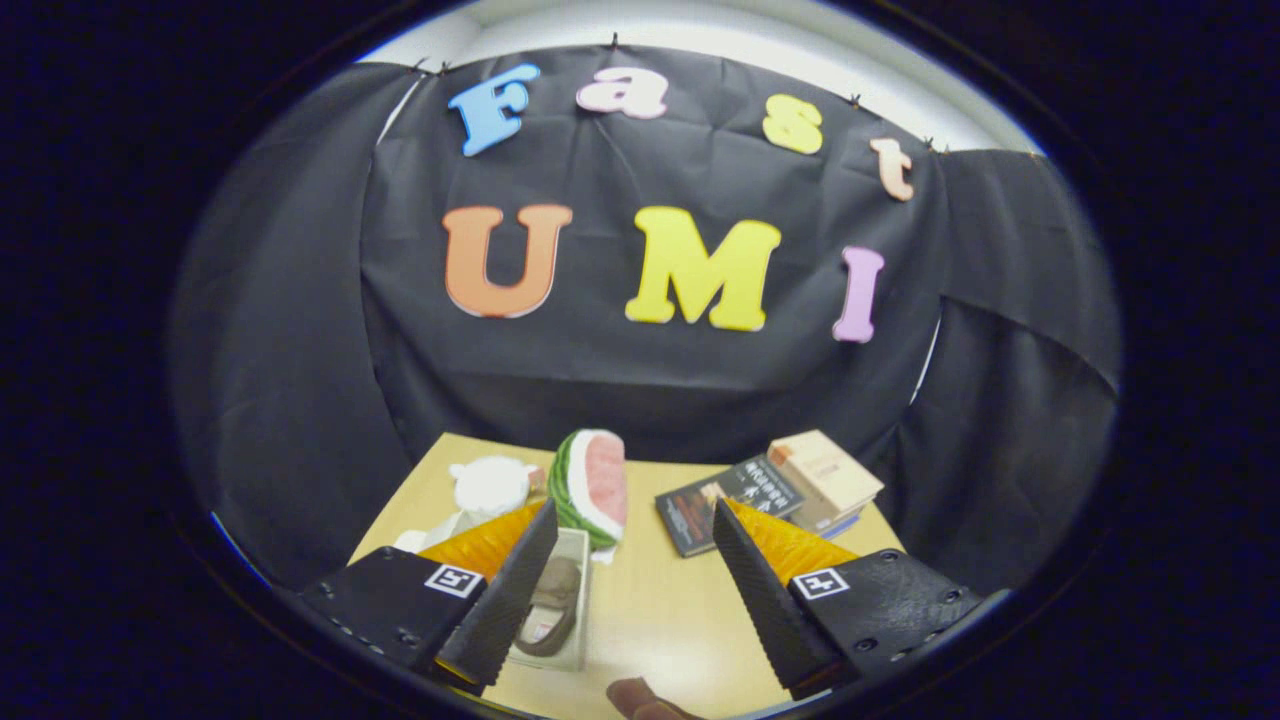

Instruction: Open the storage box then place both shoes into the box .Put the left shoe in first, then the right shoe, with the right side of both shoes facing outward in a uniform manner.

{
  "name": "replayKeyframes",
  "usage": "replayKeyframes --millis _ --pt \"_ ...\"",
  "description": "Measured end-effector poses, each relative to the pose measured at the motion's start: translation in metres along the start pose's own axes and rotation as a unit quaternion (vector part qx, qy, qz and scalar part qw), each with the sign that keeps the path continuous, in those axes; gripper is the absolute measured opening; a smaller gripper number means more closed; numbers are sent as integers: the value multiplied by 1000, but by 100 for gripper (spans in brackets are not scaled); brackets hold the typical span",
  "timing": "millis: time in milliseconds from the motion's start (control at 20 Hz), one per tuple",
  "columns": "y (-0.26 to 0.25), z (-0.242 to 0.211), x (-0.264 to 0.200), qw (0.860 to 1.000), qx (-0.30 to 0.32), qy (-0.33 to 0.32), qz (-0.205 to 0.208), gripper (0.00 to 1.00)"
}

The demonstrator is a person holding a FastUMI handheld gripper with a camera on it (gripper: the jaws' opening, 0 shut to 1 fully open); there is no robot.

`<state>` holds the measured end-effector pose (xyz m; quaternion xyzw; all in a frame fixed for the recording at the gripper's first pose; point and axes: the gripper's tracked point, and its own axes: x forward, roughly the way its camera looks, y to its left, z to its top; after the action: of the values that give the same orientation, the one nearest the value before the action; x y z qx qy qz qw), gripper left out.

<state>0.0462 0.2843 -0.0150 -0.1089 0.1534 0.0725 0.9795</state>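
A pale wooden table [650,600] stands against black cloth walls. The gripper [635,580] hangs above it, fingers spread wide and holding nothing. A clear plastic storage box [572,600] lies beside the left finger, a brown shoe [550,605] in it. Farther off are a plush watermelon slice [597,485], a white plush toy [490,485], a dark book [730,500] and a tan cardboard box [825,475].
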Motion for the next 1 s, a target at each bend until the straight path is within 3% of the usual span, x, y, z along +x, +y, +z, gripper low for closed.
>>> replayKeyframes --millis 200,600,1000 --pt "-37 18 -37 996 1 -84 -1 96" --pt "-98 -19 -77 987 15 -158 -1 96" --pt "-115 -22 -107 984 27 -173 -2 96"
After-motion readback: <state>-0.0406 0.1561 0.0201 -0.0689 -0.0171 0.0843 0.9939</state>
